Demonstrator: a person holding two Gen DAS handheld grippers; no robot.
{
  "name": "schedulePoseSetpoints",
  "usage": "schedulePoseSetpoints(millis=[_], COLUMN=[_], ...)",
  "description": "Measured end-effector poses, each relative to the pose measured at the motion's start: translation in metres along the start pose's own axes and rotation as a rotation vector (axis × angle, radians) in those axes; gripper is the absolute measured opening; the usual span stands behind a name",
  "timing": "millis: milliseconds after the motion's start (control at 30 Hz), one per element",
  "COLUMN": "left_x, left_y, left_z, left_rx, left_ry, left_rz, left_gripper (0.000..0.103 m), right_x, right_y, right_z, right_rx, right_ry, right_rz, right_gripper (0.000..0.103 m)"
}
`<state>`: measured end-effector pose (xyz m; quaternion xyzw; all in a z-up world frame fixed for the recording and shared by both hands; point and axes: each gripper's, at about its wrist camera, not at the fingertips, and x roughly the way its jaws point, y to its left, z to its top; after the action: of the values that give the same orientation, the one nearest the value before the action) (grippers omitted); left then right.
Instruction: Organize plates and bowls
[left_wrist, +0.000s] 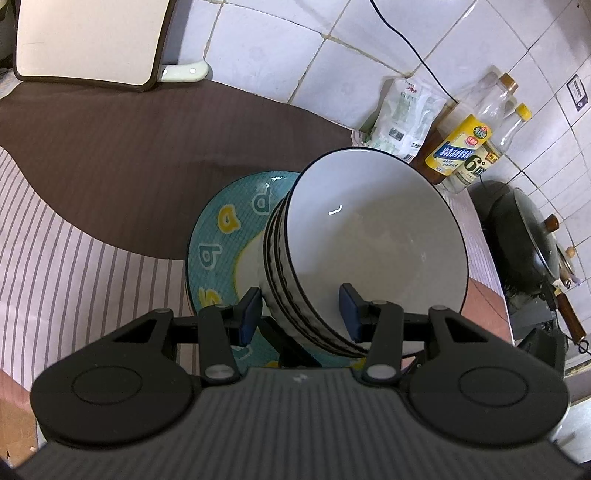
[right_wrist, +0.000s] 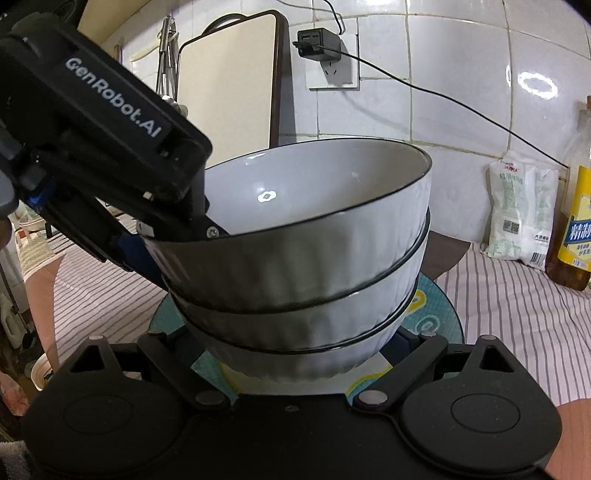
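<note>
Left gripper (left_wrist: 301, 312) at lower centre: jaws clamped across bowl stack (left_wrist: 365, 251) rim. Stack tilted over teal plate (left_wrist: 221, 236), centre frame. Right gripper (right_wrist: 299, 354): grip undeterminable, fingertips hidden beneath stack.

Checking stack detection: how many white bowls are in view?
3, nested in one stack of white bowls on the teal plate: top, middle, bottom. Another nested inside could be hidden.
</note>
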<state>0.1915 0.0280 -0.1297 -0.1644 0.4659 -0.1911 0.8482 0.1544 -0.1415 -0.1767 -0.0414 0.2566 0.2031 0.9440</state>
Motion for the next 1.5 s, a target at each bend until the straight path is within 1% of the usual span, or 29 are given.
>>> schedulePoseSetpoints(millis=[167,300,367,467,567,667,733,800,867,967,1100,1233,1367,1433,1500], left_x=[0.004,0.008,0.008,0.007,0.007,0.008,0.008,0.009,0.008,0.003,-0.013,-0.034,-0.058,-0.069,-0.082], left_y=[-0.002,-0.001,0.000,-0.001,0.000,-0.003,-0.003,-0.004,-0.006,-0.011,-0.014,-0.023,-0.035,-0.043,-0.051], left_z=[0.001,0.000,-0.001,-0.001,-0.001,-0.002,0.000,0.002,0.003,0.005,0.005,0.004,0.000,-0.002,-0.005], left_rx=[0.027,0.021,0.016,0.031,0.014,0.031,0.025,0.027,0.045,0.067,0.058,0.074,0.103,0.131,0.151], left_ry=[0.001,0.010,0.008,0.001,-0.004,-0.007,-0.001,0.004,0.002,-0.005,-0.036,-0.082,-0.121,-0.129,-0.141], left_rz=[0.005,0.014,0.012,0.014,0.014,0.025,0.028,0.033,0.050,0.097,0.099,0.113,0.115,0.120,0.129], left_gripper=[0.044,0.044,0.044,0.044,0.044,0.045,0.045,0.045,0.046,0.048,0.050,0.052,0.055,0.055,0.055], right_x=[0.005,0.009,0.009,0.010,0.011,0.010,0.010,0.009,0.008,0.005,-0.013,-0.035,-0.059,-0.072,-0.088], right_y=[-0.001,0.000,0.002,0.003,0.004,0.006,0.011,0.012,0.011,0.011,0.014,0.019,0.008,0.004,0.001], right_z=[-0.003,-0.008,-0.011,-0.012,-0.013,-0.013,-0.014,-0.014,-0.013,-0.012,-0.011,-0.008,0.004,0.009,0.015], right_rx=[0.010,0.005,-0.002,-0.006,-0.007,0.003,-0.037,-0.044,-0.033,-0.032,-0.071,-0.061,-0.012,0.024,0.046], right_ry=[0.003,0.016,0.006,0.006,0.011,0.020,0.035,0.037,0.055,0.087,0.101,0.100,0.087,0.082,0.041], right_rz=[-0.009,-0.014,-0.020,-0.025,-0.029,-0.039,-0.058,-0.065,-0.078,-0.103,-0.135,-0.149,-0.165,-0.172,-0.189], right_gripper=[0.096,0.096,0.096,0.096,0.096,0.096,0.096,0.096,0.096,0.096,0.097,0.097,0.097,0.097,0.097])
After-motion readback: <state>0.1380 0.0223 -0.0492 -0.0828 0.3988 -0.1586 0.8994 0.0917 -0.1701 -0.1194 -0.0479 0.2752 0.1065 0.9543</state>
